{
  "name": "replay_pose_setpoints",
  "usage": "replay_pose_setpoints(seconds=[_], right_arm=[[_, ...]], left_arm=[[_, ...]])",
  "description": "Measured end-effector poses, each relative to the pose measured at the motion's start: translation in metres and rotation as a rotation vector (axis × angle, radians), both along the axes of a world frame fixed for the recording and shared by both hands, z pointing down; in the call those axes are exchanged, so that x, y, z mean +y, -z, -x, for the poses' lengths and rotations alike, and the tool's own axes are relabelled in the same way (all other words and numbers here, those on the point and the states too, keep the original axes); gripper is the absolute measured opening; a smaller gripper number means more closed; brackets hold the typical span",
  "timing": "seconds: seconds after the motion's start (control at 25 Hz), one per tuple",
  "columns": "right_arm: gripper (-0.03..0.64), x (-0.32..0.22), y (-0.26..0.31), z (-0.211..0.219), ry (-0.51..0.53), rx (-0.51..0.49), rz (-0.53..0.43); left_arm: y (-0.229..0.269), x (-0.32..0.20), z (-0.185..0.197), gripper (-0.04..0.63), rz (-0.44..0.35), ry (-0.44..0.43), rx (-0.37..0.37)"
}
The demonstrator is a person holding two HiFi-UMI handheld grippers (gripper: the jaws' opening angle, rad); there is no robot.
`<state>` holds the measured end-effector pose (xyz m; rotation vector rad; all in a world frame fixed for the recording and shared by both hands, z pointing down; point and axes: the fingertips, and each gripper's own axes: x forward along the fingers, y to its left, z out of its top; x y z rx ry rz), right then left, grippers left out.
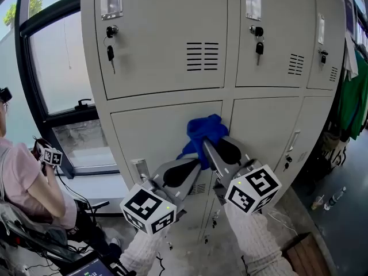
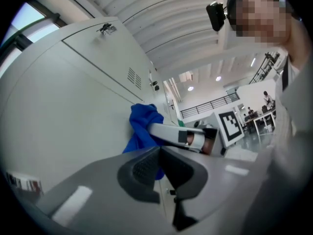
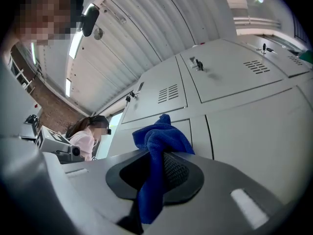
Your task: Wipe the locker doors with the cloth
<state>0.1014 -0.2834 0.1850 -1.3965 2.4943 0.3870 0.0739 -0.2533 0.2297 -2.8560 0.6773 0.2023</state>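
Wiping looks to be the step in hand. The blue cloth is bunched against the lower locker door, up by that door's 2 o'clock corner and close to the seam with the neighbouring door at 3 o'clock. The right gripper is clenched on the cloth: in the right gripper view a fold runs down between its pads and a tail hangs out below, while the bulk of the fabric bulges past the tips toward the metal. The left gripper sits just beside it, at the cloth's 7 o'clock, with its jaws drawn together and nothing between them. The blue seen past its tips belongs to the other tool's load.

Upper doors lie at 12 o'clock, and a key hangs from one lock. A seated person is at 8 o'clock, well apart.

How much of the panel has been covered cannot be read from its surface. By my judgement the next move calls for steady pressure into the door and a sweep toward 9 or 6 o'clock, steering round the handle low at 7 o'clock. Only a fold is pinched, so a hard drag could tug the cloth loose.
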Motion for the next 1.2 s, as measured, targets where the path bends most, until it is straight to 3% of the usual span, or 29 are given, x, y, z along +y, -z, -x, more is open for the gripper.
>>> replay_pose_setpoints(seconds=[0.2, 0.48, 0.8, 1.2], right_arm=[[0.058, -0.008, 0.032, -0.012, -0.012, 0.005, -0.045], [0.058, -0.015, 0.032, -0.011, -0.004, 0.029, -0.052], [0.058, -0.017, 0.014, -0.012, -0.023, 0.029, -0.030], [0.058, -0.021, -0.067, -0.008, -0.023, -0.005, 0.123]], left_arm=[[0.031, -0.008, -0.002, 0.007, -0.062, 0.014, 0.037], [0.036, -0.023, 0.002, 0.006, -0.057, 0.043, 0.061], [0.014, -0.030, 0.013, 0.007, 0.002, 0.067, 0.066], [-0.054, -0.033, 0.012, 0.008, 0.150, 0.065, 0.007]])
